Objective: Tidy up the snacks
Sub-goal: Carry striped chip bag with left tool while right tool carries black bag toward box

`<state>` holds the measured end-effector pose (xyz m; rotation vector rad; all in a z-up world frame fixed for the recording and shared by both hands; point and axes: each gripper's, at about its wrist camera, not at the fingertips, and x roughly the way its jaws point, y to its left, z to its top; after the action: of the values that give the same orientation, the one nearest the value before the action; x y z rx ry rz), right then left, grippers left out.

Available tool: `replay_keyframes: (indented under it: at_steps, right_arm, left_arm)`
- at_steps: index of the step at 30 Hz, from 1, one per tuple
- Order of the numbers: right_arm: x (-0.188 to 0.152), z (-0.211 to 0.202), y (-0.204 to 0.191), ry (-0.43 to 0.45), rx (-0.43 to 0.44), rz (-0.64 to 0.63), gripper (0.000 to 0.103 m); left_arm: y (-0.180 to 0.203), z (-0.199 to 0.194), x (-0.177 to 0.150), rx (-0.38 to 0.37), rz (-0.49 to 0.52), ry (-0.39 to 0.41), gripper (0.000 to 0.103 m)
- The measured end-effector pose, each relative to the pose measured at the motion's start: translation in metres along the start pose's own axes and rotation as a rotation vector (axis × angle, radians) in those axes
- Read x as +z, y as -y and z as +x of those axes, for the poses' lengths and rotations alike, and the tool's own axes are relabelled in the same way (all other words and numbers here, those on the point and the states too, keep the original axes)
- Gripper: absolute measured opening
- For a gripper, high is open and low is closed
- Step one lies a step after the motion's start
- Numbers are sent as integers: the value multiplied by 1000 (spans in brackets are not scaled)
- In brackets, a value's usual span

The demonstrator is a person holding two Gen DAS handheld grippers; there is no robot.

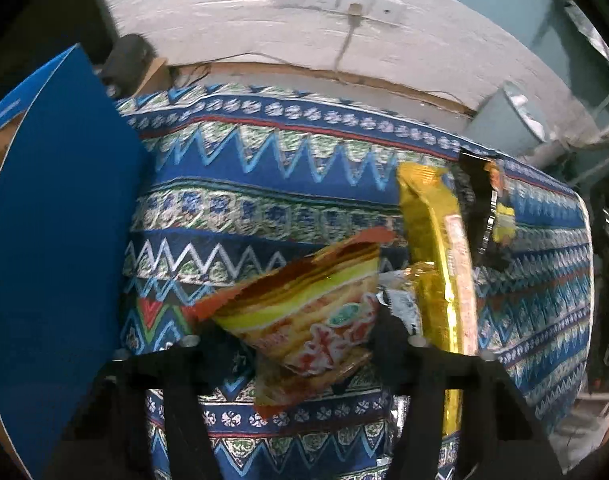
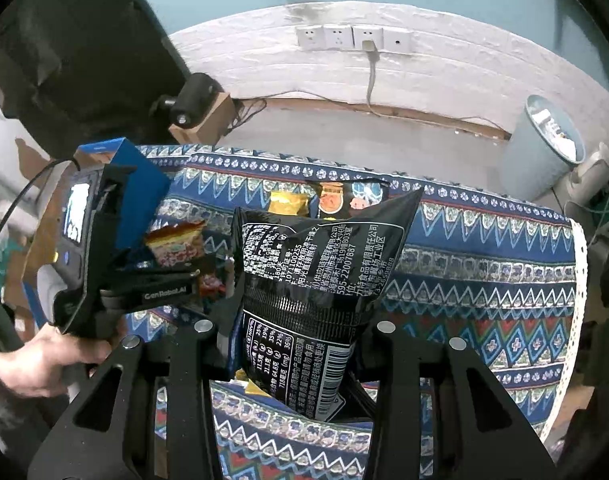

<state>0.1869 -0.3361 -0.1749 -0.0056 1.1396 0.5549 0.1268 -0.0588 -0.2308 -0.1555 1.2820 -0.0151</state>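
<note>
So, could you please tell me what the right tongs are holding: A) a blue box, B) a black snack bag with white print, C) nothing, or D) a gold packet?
B: the right tongs are shut on the black snack bag, its white print and barcode facing the camera.

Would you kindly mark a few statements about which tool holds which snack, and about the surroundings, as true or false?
1. The right tool grips a black snack bag. True.
2. The left tool is empty. False: it holds an orange-yellow packet.
3. The patterned tablecloth is plain white. False: it is blue with zigzag bands.
4. A blue box stands at the left. True.
5. A cable is plugged into the wall sockets. True.
</note>
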Motion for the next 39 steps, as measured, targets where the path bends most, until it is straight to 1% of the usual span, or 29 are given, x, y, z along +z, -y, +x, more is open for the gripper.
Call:
replay_keyframes:
  at_steps: [1,2,5,9,14,23,32,39]
  right_arm:
    - [1,1,0,0,1,0,39]
    - [1,1,0,0,1,0,39]
    - [3,2,-1,-1,3,-4,39]
    - [6,1,-7,8,7,-14,39]
    - [12,-4,-18,24,15,-33,39]
    - [25,-16,-58,56,41,-88,39]
    - [36,-25,-105,84,74,-148,39]
    - [45,-22,-146,84,100,-206,39]
  left_arm:
    - [1,-2,0,4,16,6,48]
    - [2,-4,-1,13,34,18,45]
    - [3,-11,-2,37,71,41,44]
    - [3,-27,-3,51,90,77,43]
    - [-2,-57,-5,57,102,133,43]
    - [-11,-112,-16,60,126,243,43]
    - [-39,-161,-31,81,140,337,43]
    - [-76,-186,-42,75,92,362,43]
